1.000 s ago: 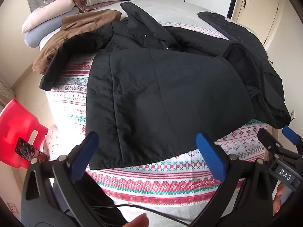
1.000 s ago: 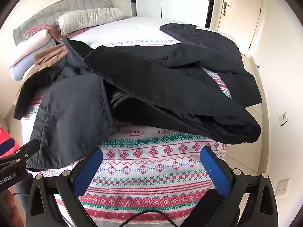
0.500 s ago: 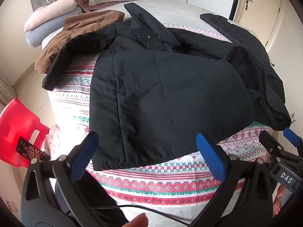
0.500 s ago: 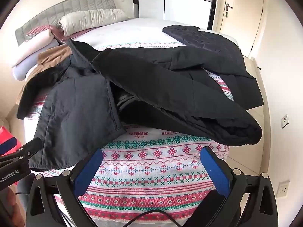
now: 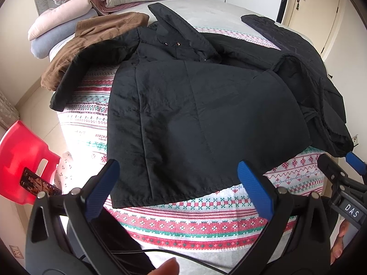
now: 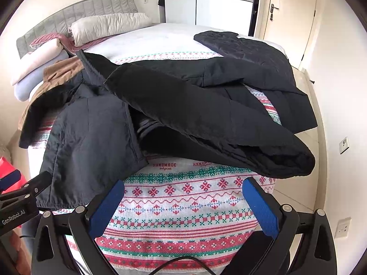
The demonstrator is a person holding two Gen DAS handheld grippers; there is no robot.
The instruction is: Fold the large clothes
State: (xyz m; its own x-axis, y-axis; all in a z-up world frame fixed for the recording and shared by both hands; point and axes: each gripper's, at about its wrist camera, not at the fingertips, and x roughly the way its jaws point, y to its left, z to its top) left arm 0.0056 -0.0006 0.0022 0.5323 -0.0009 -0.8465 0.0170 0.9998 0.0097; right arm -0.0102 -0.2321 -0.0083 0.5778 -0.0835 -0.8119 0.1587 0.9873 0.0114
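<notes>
A large black coat [image 5: 201, 114] lies spread on the bed, its hem toward me, one sleeve hanging off the left edge and the other bunched at the right. In the right wrist view the coat [image 6: 183, 114] shows a sleeve folded across the body. My left gripper [image 5: 179, 181] is open and empty just above the coat's hem. My right gripper [image 6: 183, 201] is open and empty over the patterned blanket [image 6: 183, 197], short of the coat. Each gripper shows at the edge of the other's view.
A brown garment [image 5: 91, 39] lies at the bed's left edge near rolled pillows [image 5: 59, 20]. A second dark quilted garment [image 6: 240, 45] lies at the far right. A red stool [image 5: 20, 158] stands on the floor at the left. A door and wardrobe stand behind.
Both grippers have moved slightly forward toward the coat; it looms a little larger. The coat has not moved and both grippers stay open.
</notes>
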